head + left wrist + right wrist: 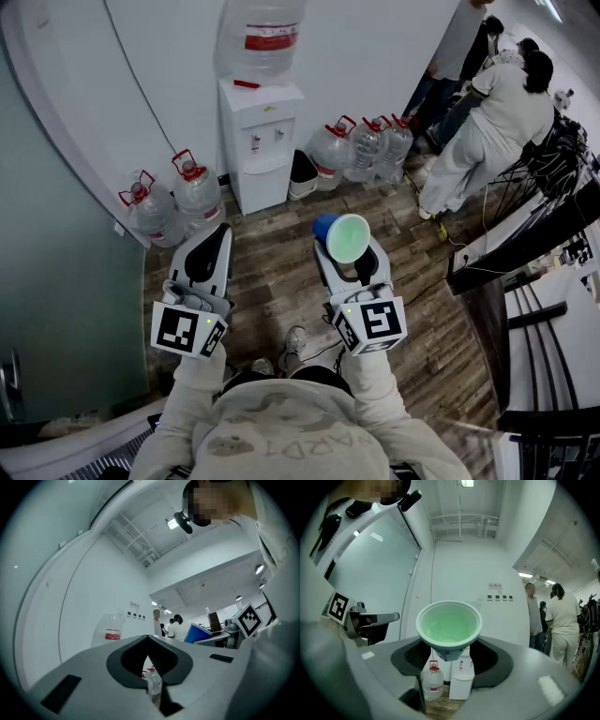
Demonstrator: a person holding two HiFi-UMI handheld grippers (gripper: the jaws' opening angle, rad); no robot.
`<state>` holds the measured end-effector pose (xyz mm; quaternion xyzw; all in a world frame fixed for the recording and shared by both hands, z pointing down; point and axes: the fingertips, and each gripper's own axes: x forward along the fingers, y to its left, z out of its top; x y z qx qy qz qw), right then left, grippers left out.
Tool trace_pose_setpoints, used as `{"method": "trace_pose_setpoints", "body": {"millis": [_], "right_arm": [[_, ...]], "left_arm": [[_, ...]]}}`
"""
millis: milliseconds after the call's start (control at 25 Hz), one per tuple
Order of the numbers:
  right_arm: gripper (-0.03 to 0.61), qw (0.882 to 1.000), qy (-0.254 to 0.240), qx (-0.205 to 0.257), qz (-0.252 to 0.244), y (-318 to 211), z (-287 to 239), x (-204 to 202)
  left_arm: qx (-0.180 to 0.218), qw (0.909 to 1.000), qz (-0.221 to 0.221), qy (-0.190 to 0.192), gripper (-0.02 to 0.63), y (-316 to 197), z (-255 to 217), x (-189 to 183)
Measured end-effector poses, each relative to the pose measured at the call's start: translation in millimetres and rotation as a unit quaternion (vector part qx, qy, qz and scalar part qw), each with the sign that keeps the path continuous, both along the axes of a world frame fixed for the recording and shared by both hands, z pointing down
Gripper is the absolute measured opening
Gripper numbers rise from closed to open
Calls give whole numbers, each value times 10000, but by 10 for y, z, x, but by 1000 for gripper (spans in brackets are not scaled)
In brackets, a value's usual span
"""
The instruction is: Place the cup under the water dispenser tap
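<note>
The step in hand looks like the carry toward the machine: the cup (347,238), blue outside and pale green inside, is up in the air in the right tool (349,264) and not yet anywhere near the tap. In the head view the white water dispenser (260,141) stands against the wall at about 11 o'clock from the cup, well apart from it across the wooden floor (272,281), with a large bottle (261,37) upended on top. Spare water jugs (173,202) sit on the floor at its 8 o'clock, and more are at its 3 o'clock. The right tool's jaws stand wide and pinch the cup low down by its narrow base. The cup lies roughly level, its open mouth turned back toward the person, so the right gripper view looks straight into it. The next move, as I judge it, calls for walking in toward 12 o'clock, tipping the cup upright, and sliding it into the recess below the tap before letting go. The taps themselves are too small here to tell which one is meant. The left tool (214,234) has its jaw tips pressed together on nothing and hangs at 9 o'clock of the right one, taking no part.
</note>
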<state>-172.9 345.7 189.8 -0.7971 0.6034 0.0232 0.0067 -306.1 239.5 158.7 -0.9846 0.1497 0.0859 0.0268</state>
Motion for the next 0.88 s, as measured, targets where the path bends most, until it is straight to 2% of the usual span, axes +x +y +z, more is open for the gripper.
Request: {"method": "trace_pose_setpoints", "body": {"millis": [440, 880], "right_arm": [[268, 9998, -37, -40, -166, -173, 62, 170], [269, 9987, -71, -26, -500, -585, 134, 810]], "left_arm": [[-15, 9999, -102, -72, 6, -94, 48, 182], [41, 9994, -329, -92, 6, -385, 96, 836]]}}
